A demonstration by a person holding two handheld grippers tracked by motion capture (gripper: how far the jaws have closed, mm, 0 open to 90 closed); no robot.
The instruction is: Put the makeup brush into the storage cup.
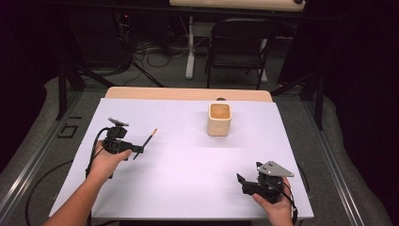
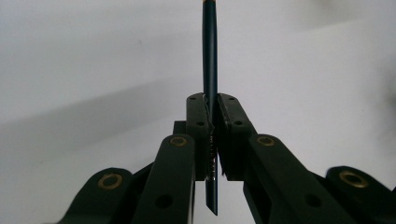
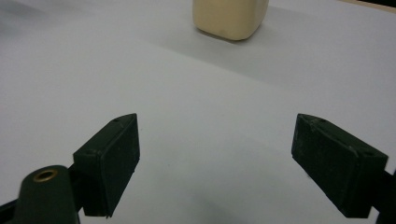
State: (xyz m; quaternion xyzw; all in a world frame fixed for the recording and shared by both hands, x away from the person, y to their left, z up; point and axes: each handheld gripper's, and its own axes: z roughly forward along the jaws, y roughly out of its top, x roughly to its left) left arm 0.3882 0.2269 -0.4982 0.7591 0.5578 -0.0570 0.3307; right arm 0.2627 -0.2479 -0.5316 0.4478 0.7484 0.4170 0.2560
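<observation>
A dark pencil (image 1: 147,141) with a brownish tip sticks out up and to the right from my left gripper (image 1: 138,149), over the left half of the white sheet. In the left gripper view the pencil (image 2: 209,56) runs straight up between the two pads, and my left gripper (image 2: 212,109) is shut on it. A cream square cup (image 1: 219,118) stands open-topped at the back middle of the sheet; its base shows in the right gripper view as the cup (image 3: 230,16). My right gripper (image 1: 243,181) rests near the front right corner, and there my right gripper (image 3: 215,144) stands open and empty.
The white sheet (image 1: 188,160) covers a wooden table (image 1: 188,93). A black folding chair (image 1: 240,49) and a desk leg (image 1: 189,47) stand beyond the far edge, with cables on the floor. Metal rails run along both sides.
</observation>
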